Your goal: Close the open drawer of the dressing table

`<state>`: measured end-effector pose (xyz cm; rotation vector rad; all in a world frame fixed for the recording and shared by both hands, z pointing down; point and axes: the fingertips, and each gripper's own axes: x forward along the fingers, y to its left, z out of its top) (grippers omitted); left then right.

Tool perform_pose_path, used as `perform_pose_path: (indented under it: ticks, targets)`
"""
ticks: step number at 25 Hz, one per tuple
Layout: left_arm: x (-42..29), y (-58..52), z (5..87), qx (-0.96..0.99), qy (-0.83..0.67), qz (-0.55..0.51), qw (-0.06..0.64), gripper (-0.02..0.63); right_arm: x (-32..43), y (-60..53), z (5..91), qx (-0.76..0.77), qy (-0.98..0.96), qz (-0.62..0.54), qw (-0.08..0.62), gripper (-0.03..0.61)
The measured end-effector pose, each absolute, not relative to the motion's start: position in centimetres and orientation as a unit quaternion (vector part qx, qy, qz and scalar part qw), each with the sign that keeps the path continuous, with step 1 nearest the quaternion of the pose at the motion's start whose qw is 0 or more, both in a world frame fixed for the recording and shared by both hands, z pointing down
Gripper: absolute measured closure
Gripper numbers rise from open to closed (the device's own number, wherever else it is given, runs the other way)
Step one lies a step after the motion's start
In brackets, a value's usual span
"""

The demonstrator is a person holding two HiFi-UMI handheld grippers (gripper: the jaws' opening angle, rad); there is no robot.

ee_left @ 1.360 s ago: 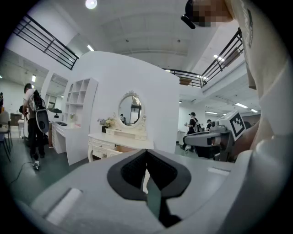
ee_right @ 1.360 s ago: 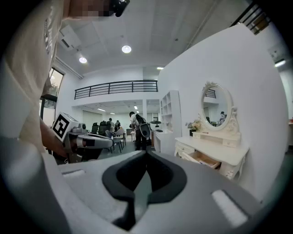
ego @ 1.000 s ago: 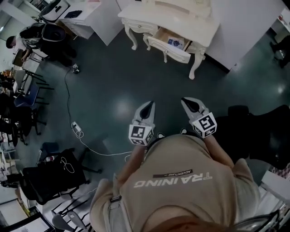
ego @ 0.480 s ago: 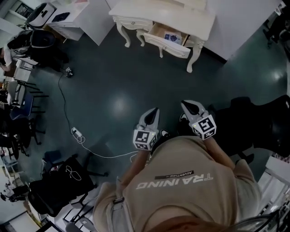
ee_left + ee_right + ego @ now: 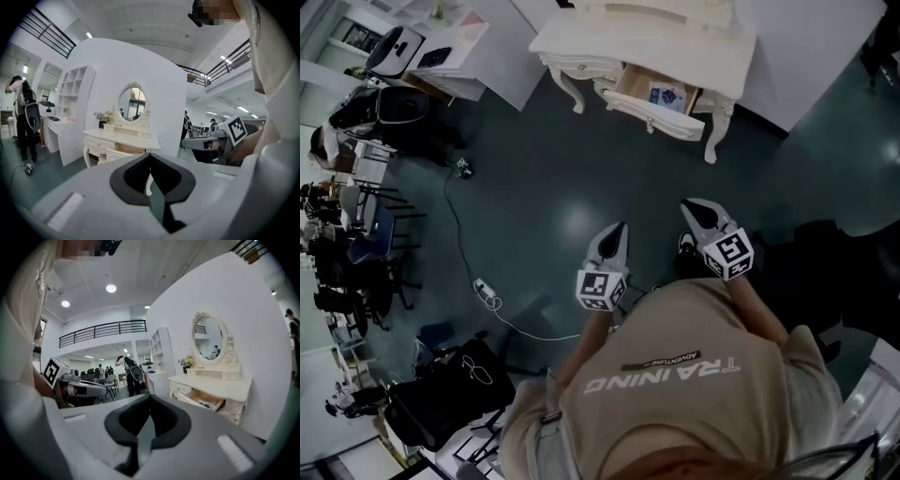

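Observation:
The cream dressing table stands at the far end of the dark floor, against a white panel. Its drawer is pulled out, with a blue-and-white item lying inside. The same table shows ahead in the left gripper view and, with its open drawer, at the right of the right gripper view. My left gripper and right gripper are held side by side in front of my chest, far short of the table. Both are shut and hold nothing.
A white cable with a power strip lies on the floor to the left. Black chairs crowd the near left and a dark seat is at the right. A person with a backpack stands near a white desk.
The head view has shifted slightly, so the floor cable sits lower and further right. Both grippers stay shut and side by side; the drawer is still open.

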<state>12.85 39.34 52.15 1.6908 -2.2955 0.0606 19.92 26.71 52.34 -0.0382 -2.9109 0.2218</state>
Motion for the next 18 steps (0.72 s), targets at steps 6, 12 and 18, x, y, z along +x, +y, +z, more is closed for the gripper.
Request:
perform_pose_path:
  ticks: [6,12,18]
  targets:
    - [8.5,32.7,51.6,0.567,-0.811,0.031,0.144,0.606,15.2,19.0,52.5,-0.033,-0.991,0.082,0.099,0.574]
    - [5.4,27.3,52.5,0.543,-0.825,0.031,0.152,0.606,11.3,13.7,54.5,-0.066,-0.989,0.079,0.109,0.574]
    - [3.1,25.4,53.6,0.524,-0.833,0.024,0.176,0.606,8.4,11.8,54.5,-0.081,-0.988,0.078,0.105,0.574]
